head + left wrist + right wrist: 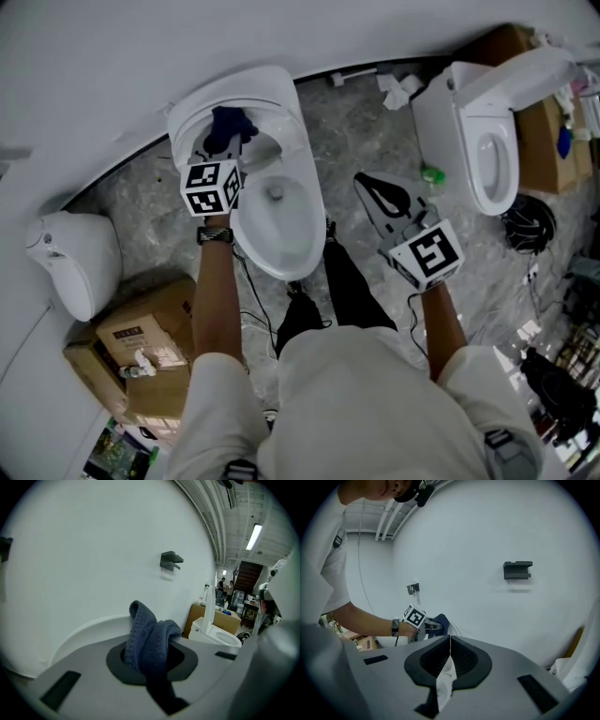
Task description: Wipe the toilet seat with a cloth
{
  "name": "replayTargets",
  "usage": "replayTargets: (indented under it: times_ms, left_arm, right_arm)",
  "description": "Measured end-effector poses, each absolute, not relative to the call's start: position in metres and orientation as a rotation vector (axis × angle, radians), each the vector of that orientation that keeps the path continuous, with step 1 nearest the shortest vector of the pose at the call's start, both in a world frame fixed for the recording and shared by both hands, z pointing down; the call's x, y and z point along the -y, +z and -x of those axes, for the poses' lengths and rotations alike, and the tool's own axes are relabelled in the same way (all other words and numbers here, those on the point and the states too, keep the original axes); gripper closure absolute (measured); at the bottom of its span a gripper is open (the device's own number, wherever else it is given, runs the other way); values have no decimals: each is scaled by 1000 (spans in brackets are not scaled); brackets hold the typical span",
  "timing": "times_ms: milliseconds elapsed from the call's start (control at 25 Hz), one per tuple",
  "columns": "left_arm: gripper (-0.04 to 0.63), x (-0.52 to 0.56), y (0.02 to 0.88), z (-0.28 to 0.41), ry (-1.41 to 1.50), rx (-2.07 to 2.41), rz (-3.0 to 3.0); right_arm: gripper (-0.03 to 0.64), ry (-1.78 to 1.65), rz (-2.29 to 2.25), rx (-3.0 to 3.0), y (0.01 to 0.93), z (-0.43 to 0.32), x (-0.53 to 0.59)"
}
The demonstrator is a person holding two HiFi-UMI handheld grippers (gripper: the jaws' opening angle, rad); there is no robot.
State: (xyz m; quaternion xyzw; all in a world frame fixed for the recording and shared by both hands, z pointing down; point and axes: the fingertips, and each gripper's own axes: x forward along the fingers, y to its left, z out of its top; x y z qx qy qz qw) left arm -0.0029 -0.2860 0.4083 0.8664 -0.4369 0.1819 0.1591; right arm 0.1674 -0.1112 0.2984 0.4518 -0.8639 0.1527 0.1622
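Blue and soft, the dark woolly cloth (149,639) is pinched between the two jaws of the left gripper (225,148), and a loop of it sticks up past the tips. That gripper holds the cloth at the back of the middle white toilet (314,202), right by its lifted white lid (234,89). I cannot tell if the cloth touches the lid. The right gripper (450,644) has its jaws pressed together with nothing in them. It hangs over the grey stone floor (366,122) to the right of that toilet, well apart from the cloth. The person's left arm reaches straight out along the left side of the bowl, with a dark watch band (216,234) on the wrist. The right arm reaches out too, and its gripper tips a little down. Counting from the left, there is one round white piece (70,258) beside brown cardboard boxes (145,337). Then come one cloth, two grippers, and two toilets with open bowls: the middle one and a second white toilet (445,122) at the far right.
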Motion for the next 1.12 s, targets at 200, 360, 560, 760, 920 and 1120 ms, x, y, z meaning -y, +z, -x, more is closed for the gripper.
replayTargets:
  times_ms: [200,360,560,760,920,1120]
  left_arm:
    - [555,283,420,-23,525,1192,-2495]
    - [555,279,433,-43,540,1149,-2498]
    - [555,272,454,-59,547,1110,-2490]
    - [554,263,475,-80,563,1068,-2490]
    - [555,256,489,-92,520,1065,-2504]
    - [555,241,524,-101,508,1060,-2450]
  right_arm:
    - [589,451,-1319,2436,305,-180,105]
    - [588,482,-1353,2406,314,-193,98]
    - [588,500,-1371,2398,324,-199,92]
    - [588,519,-1380,2384,336,-204,85]
    - [589,542,-1375,2366,353,-206,78]
    - [589,565,-1383,2350,372,-210,65]
